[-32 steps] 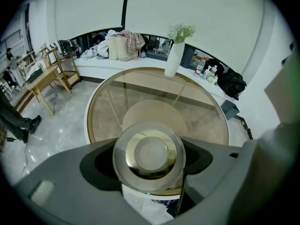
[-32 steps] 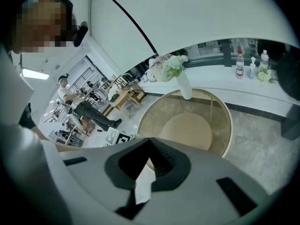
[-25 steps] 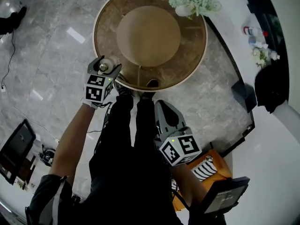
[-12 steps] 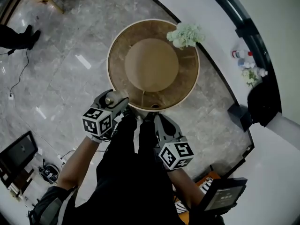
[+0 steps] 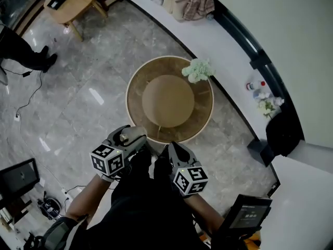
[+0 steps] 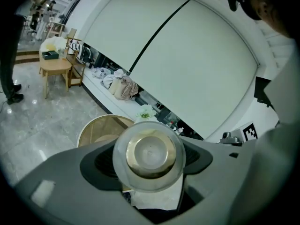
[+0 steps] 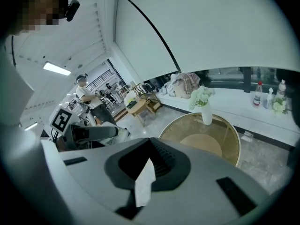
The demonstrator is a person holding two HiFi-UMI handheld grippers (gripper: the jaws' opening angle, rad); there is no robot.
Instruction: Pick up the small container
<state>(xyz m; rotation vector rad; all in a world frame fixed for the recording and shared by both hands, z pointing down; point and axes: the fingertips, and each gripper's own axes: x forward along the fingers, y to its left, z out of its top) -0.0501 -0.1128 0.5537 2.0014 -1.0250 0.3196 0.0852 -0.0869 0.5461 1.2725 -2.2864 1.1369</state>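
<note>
Small container [image 6: 149,154] (only one, a clear round jar with a gold cap) is showing at the lower left of the head view. It is being pinched between the jaws of the left gripper [image 5: 126,140], just off the near rim of the single round table [image 5: 136,95]. To its right, the second of the two grippers, the right gripper [image 5: 171,151], is hanging with its jaws pressed together. One vase of flowers [image 5: 196,70] is standing at the table's upper right edge.

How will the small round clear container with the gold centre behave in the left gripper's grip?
The small round clear container looks smooth and glossy, so it may slip in the left gripper, whose jaws clamp its sides. Its circular outline suggests it would roll if laid sideways. Being small, it is probably light.
</note>
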